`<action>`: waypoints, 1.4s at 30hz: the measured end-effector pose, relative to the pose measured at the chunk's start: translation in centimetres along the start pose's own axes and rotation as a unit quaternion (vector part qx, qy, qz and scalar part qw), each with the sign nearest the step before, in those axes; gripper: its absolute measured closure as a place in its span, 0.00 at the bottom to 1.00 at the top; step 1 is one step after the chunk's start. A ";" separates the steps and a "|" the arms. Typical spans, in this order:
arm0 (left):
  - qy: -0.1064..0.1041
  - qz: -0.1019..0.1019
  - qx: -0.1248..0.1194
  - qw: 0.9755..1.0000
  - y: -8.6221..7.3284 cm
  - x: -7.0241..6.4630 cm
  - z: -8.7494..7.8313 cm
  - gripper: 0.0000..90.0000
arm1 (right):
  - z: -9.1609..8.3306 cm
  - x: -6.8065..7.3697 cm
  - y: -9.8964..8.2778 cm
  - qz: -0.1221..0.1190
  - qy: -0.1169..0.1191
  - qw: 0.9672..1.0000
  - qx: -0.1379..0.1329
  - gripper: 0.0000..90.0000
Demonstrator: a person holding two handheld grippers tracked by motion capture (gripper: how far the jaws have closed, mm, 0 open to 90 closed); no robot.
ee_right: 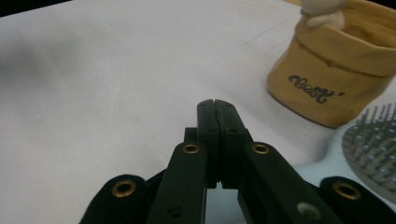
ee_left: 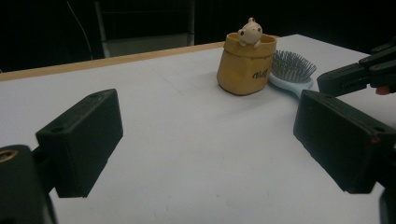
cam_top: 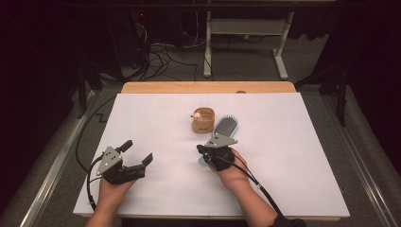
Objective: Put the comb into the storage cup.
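A tan bag-shaped cup [cam_top: 203, 121] [ee_left: 243, 65] [ee_right: 336, 79] with a small cream figure on its rim stands mid-table. A light blue hairbrush [cam_top: 226, 126] [ee_left: 292, 67] [ee_right: 373, 154] lies bristles up, right beside it. My right gripper [cam_top: 200, 149] [ee_right: 217, 105] is shut with nothing between its jaws; it hovers over the brush's handle end, just in front of the cup. It also shows in the left gripper view [ee_left: 355, 74]. My left gripper [cam_top: 138, 151] [ee_left: 205, 135] stands open and empty over bare sheet at the front left, pointing toward the cup.
A white sheet [cam_top: 283, 165] covers a wooden table [cam_top: 208, 87]. Cables trail from both grippers off the front edge. Beyond the table are a dark floor, tangled cables and a white desk frame [cam_top: 246, 28].
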State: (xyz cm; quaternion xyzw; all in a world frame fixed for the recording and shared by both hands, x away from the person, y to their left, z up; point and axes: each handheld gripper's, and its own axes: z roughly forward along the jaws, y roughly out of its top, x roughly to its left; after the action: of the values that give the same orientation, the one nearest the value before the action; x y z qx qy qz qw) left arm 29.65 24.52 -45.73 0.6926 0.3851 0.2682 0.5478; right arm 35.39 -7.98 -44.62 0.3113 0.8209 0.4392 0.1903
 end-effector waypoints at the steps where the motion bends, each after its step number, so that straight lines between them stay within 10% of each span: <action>1: 0.002 -0.001 -0.001 1.000 0.0 0.0 0.0 0.10 | 0.2 0.1 0.0 -0.003 0.000 1.000 0.002 1.00; 42: 0.002 -0.008 -0.013 1.000 0.2 0.2 -0.3 0.00 | -0.1 0.2 -1.1 -0.019 -0.011 0.997 0.067 1.00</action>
State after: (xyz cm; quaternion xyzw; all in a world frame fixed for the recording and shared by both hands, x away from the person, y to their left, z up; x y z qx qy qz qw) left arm 29.59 24.82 -45.51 0.6814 0.3886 0.2703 0.5582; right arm 34.78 -8.41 -45.50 0.3125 0.8523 0.3756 0.1867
